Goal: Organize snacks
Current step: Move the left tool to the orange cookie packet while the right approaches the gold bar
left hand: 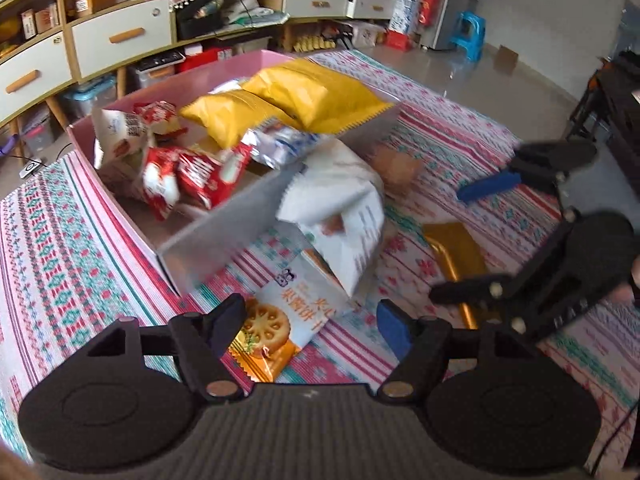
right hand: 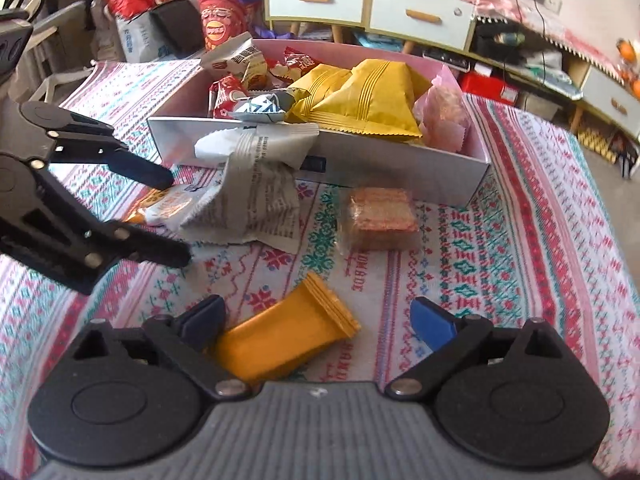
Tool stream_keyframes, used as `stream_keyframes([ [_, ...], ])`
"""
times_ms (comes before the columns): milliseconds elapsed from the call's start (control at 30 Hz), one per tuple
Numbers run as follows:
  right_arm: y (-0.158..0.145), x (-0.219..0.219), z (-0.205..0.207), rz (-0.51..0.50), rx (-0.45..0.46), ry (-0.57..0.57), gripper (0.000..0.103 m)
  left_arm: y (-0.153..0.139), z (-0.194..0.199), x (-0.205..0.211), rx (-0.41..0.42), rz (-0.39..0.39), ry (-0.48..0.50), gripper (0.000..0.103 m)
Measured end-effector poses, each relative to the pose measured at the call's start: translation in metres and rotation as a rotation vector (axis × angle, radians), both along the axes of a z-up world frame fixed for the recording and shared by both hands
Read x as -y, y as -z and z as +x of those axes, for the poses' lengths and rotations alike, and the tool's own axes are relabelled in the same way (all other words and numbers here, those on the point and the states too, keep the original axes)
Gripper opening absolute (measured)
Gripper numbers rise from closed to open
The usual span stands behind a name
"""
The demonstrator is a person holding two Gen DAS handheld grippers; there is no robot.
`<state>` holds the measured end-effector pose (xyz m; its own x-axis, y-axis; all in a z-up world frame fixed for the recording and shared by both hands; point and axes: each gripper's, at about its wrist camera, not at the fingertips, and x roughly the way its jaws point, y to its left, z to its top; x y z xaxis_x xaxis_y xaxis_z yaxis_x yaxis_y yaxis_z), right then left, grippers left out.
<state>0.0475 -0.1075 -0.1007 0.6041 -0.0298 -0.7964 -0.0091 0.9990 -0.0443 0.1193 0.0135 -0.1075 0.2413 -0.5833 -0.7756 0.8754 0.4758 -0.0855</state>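
Left gripper (left hand: pixel 310 330): jaws stood wide apart and held nothing; the biscuit packet (left hand: pixel 276 330) lay on the cloth between and under its fingers, nearer the left finger.
Right gripper (right hand: pixel 316 320): jaws stood wide apart and held nothing; the orange wafer packet (right hand: pixel 286 340) lay between its fingers, with one end against or just beside the left finger; contact could not be confirmed.
Left gripper, seen from the right wrist view: it entered from the left edge, fingers spread, with the biscuit packet's end (right hand: pixel 168 204) between them.
Right gripper, seen from the left wrist view (left hand: pixel 472 240): it entered from the right, fingers spread above the orange wafer packet (left hand: pixel 454 248).
Box (right hand: pixel 400 164): a pink-walled open box stood on the patterned tablecloth (right hand: pixel 500 240), beyond both grippers.
Box contents: two large yellow bags (right hand: pixel 360 98), red-and-white packets (left hand: pixel 192 178), a blue-and-white packet (right hand: pixel 262 110) and a pink clear packet (right hand: pixel 442 114) lay loosely piled inside.
White bag (right hand: pixel 256 196): it leaned against the box's near wall, top edge draped at the rim, lower part on the cloth and overlapping the biscuit packet.
Clear-wrapped cake (right hand: pixel 378 220): it lay on the cloth just before the box wall, beside the white bag, well ahead of the right gripper.
Obstruction: the white bag covered the far end of the biscuit packet.
Surroundings: drawer cabinets (right hand: pixel 420 16) stood behind the table.
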Motion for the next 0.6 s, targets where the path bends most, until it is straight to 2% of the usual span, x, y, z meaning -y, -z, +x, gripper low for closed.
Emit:
stream_keyframes([
  [167, -0.001, 0.016, -0.008, 0.001, -0.028, -0.025, 0.099, 0.001, -0.025, -0.004, -0.027, -0.009, -0.003, 0.078],
  [367, -0.004, 0.031, -0.015, 0.005, -0.045, -0.007, 0.098, -0.005, -0.047, 0.005, -0.047, 0.017, -0.059, 0.079],
  [500, -0.007, 0.033, -0.022, 0.054, -0.046, -0.016, 0.098, -0.012, -0.06, 0.006, 0.026, 0.013, -0.074, 0.086],
  [600, -0.009, 0.03, -0.026, 0.082, -0.052, -0.041, 0.098, -0.015, -0.061, 0.009, 0.104, 0.057, -0.05, 0.088],
])
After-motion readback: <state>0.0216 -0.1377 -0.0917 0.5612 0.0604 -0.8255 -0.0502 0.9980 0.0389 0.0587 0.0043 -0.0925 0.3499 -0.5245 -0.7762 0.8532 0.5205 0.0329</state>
